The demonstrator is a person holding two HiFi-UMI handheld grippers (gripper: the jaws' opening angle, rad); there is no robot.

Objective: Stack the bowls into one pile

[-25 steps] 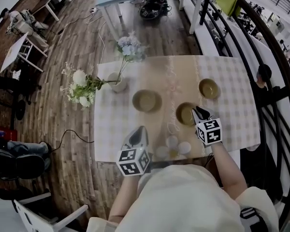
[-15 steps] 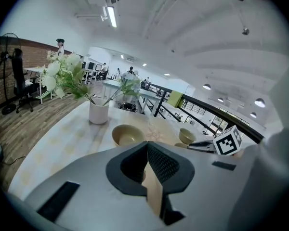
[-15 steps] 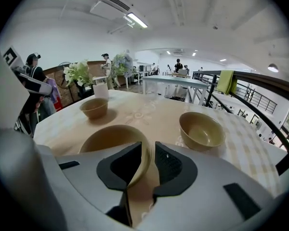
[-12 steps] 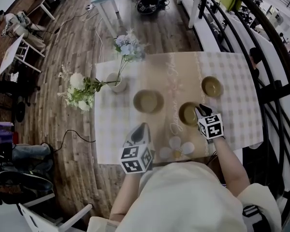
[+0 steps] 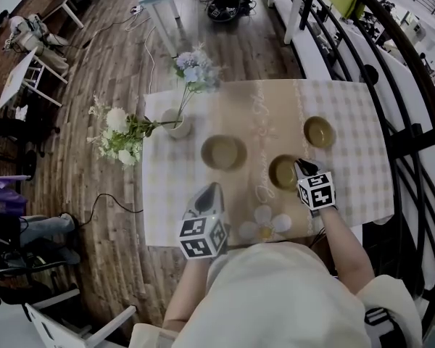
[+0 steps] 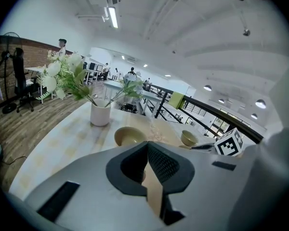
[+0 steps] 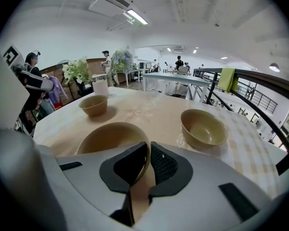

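Note:
Three tan bowls stand on the checked tablecloth (image 5: 348, 176). My right gripper (image 5: 301, 167) is shut on the near-right rim of the nearest bowl (image 5: 282, 171); in the right gripper view that rim runs between the pads of the gripper (image 7: 148, 159), with the bowl (image 7: 108, 138) resting on the cloth. A second bowl (image 5: 222, 151) sits mid-table and also shows in both gripper views (image 7: 94, 105) (image 6: 129, 136). The third bowl (image 5: 318, 131) (image 7: 203, 127) (image 6: 189, 137) stands at the far right. My left gripper (image 5: 213, 190) (image 6: 147, 150) hovers near the table's front edge, shut and holding nothing.
A white vase (image 5: 177, 124) (image 6: 100, 113) with flowers (image 5: 121, 131) stands at the table's far left, its stems overhanging the left edge. A dark railing (image 5: 413, 122) runs along the right side. A flower print (image 5: 264, 222) marks the cloth near the front edge.
The head view has shifted slightly. The bowls and both grippers keep their places, with the right gripper still at the nearest bowl's rim.

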